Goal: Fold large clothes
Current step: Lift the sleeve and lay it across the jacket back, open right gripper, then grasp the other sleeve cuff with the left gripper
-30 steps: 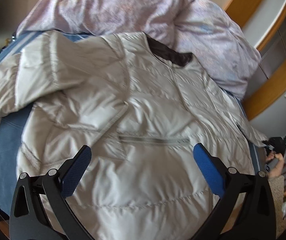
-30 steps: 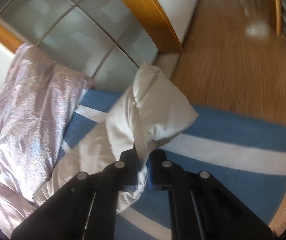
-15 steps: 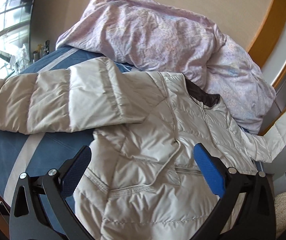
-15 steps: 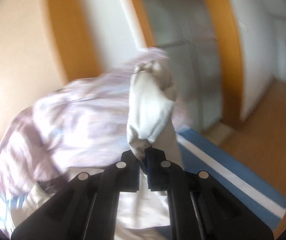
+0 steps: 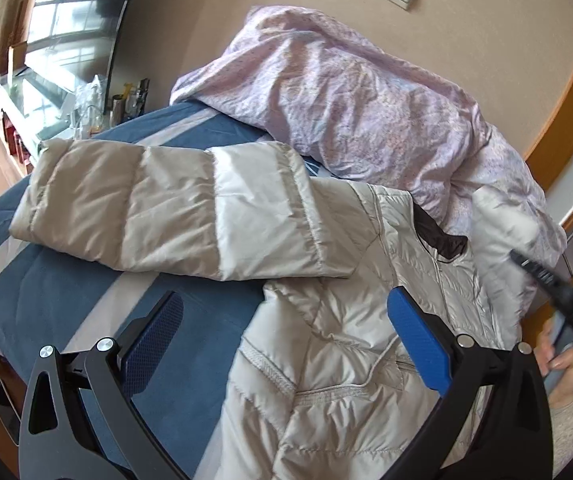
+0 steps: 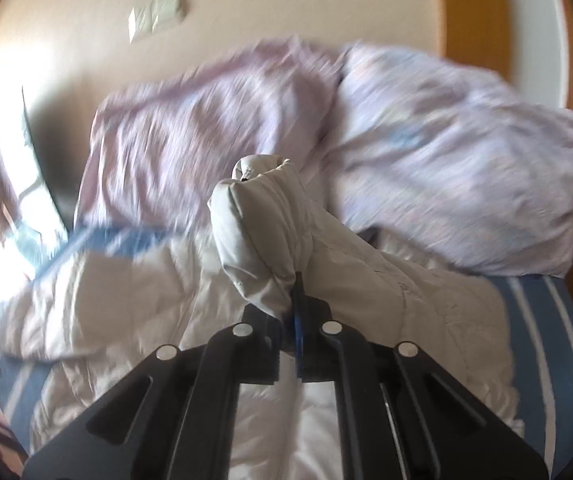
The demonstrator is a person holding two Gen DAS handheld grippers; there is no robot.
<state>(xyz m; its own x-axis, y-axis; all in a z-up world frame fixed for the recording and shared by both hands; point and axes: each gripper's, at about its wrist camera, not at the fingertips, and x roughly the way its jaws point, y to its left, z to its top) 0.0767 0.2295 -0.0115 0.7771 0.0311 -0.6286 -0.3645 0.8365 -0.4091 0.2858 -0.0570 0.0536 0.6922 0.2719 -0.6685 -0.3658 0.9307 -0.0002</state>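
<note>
**Right tongs clamped on sleeve cuff, left tongs wide and empty**

I see the puffer jacket (image 5: 350, 360) lying on the bed (image 5: 54, 292), collar toward the lilac duvet (image 5: 358, 92). One sleeve (image 5: 174, 208) lies flat across the bed, just beside the duvet. My left tongs (image 5: 286, 344) hang above the jacket hem with jaws spread wide, nothing between them. My right tongs (image 6: 292, 312) are pinched fully together on the other sleeve's cuff (image 6: 258, 232), lifted above the jacket, duvet behind it
</note>
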